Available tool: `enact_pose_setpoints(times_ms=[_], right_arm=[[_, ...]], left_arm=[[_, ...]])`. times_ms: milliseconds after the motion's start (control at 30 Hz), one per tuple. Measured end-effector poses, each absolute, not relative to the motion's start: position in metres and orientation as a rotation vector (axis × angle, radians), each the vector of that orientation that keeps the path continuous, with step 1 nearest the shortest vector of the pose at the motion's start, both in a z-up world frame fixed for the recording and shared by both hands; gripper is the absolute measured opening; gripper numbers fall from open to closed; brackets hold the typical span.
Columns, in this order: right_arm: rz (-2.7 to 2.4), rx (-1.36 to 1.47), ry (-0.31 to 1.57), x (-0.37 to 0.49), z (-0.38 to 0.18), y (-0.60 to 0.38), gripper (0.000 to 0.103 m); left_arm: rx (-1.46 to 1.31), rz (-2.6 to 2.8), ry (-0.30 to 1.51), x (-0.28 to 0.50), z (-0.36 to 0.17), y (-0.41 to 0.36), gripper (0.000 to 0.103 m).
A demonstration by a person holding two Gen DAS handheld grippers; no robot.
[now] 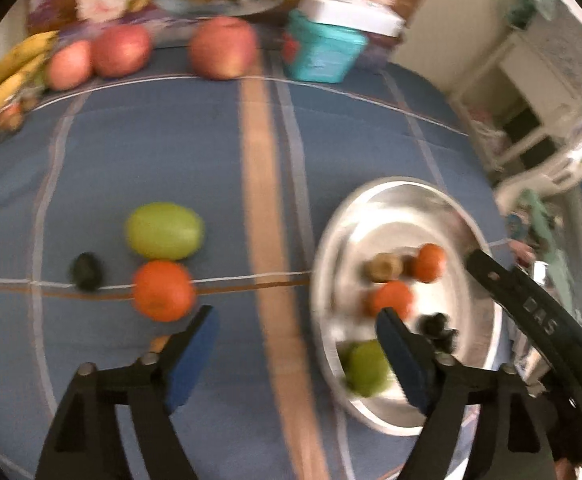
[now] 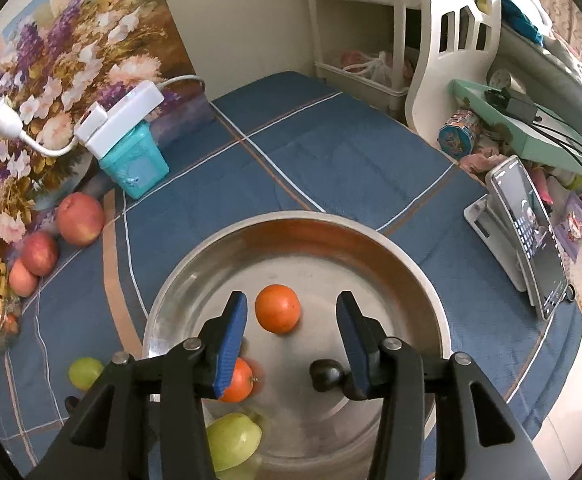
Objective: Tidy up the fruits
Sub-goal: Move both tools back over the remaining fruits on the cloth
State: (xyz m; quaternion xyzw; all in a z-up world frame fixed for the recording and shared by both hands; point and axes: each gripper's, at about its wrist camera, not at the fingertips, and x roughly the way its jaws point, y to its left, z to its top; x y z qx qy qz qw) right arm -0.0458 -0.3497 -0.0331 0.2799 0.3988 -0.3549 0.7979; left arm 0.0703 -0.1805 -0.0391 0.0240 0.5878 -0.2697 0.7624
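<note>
Left wrist view shows your left tongs [image 1: 295, 320] apart and empty, right tongs [image 2: 291, 312] likewise over the bowl [image 2: 371, 236] holding several fruits, while an orange [image 1: 163, 290], lime [image 1: 165, 231] and dark fruit [image 1: 87, 272] wait on the counter [image 1: 151, 152].

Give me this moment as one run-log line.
left gripper: open, empty | right gripper: open, empty, over metal bowl | on cloth: orange, green fruit, dark fruit

Shiny metal bowl [image 2: 419, 256], matt woven tablecloth [image 2: 331, 148]
</note>
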Motion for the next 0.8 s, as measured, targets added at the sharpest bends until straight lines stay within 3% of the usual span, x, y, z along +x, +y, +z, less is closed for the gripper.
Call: enact_pose_setpoints(times_ms=[133, 533, 800], right_arm=[[-0.737, 0.58, 0.894, -0.041, -0.038, -0.343, 0.048], [-0.528, 0.336, 0.929, -0.007, -0.026, -0.264, 0.048], [-0.426, 0.291, 0.906, 0.007, -0.014, -0.223, 0.048]], left_arm=[[0.045, -0.455, 1.27, 0.083, -0.039, -0.153, 0.103], [-0.014, -0.136, 1.185, 0.127, -0.019, -0.032, 0.103], [-0.058, -0.091, 1.14, 0.131, -0.002, 0.004, 0.103]])
